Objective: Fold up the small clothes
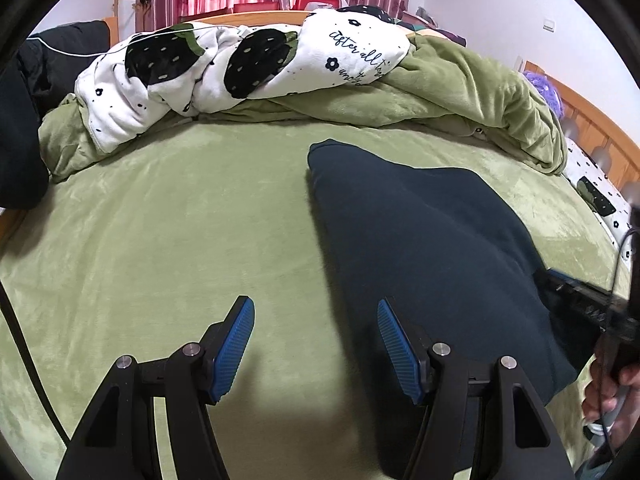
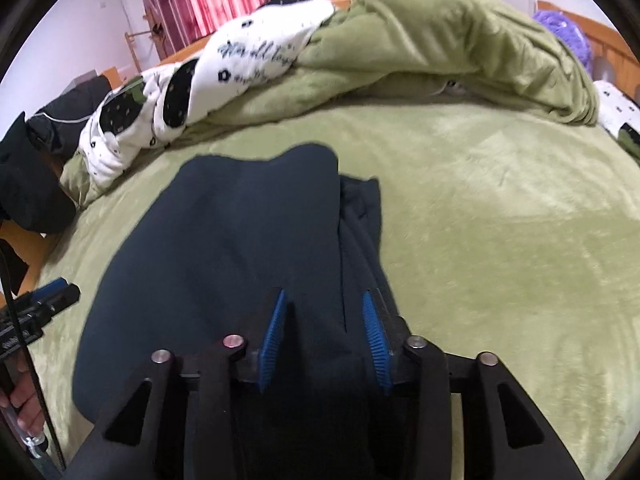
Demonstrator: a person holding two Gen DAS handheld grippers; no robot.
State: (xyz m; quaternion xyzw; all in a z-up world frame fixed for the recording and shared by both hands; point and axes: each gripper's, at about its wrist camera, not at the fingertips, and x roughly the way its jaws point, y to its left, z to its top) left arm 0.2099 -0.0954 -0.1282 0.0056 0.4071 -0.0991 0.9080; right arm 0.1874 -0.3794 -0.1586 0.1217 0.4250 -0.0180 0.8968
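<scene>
A dark navy garment [image 1: 420, 232] [image 2: 240, 240] lies folded lengthwise on the green bed sheet [image 1: 160, 220] [image 2: 500, 220], with a narrower layer showing along its right side [image 2: 360, 208]. My left gripper [image 1: 314, 304] is open just above the sheet at the garment's left edge, and nothing is between its pads. Its fingers also show at the far left of the right wrist view [image 2: 60, 286]. My right gripper [image 2: 324, 294] hangs low over the near end of the garment. Its blue pads stand apart with the cloth under and between them. In the left wrist view it [image 1: 576, 296] reaches in at the garment's right edge.
A rumpled green duvet [image 1: 460, 92] and a white blanket with black strawberry prints [image 1: 240, 64] are piled along the far side of the bed. Black clothing [image 1: 20, 120] hangs at the left edge. A wooden headboard [image 1: 592, 120] stands at the right. A hand [image 1: 608, 392] holds the right gripper.
</scene>
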